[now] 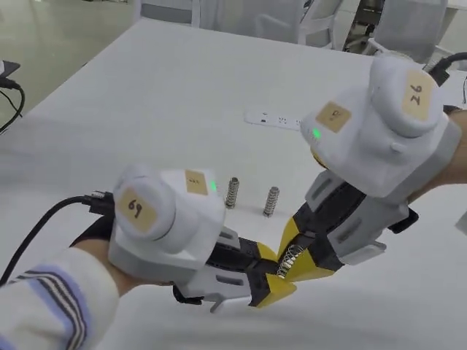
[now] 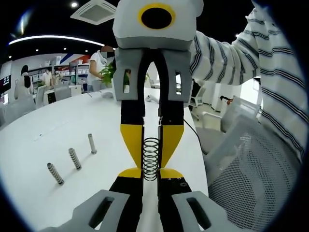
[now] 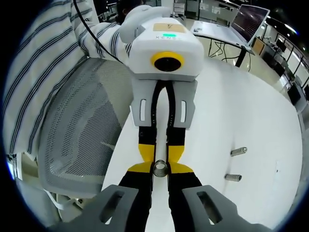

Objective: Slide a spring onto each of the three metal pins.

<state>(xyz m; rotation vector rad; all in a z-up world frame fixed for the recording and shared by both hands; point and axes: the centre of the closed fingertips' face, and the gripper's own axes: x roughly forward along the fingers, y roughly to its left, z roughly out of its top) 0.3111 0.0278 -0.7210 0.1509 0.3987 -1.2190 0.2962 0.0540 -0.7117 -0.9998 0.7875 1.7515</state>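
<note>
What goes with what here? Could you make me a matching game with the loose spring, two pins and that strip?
1 loose spring
2 farthest pin, left gripper view
3 nearest pin, same view
4 power strip

a bare
b between left tongs and right tongs
c wears a spring
d white

Pairs: 1-b, 2-a, 3-c, 4-d
</note>
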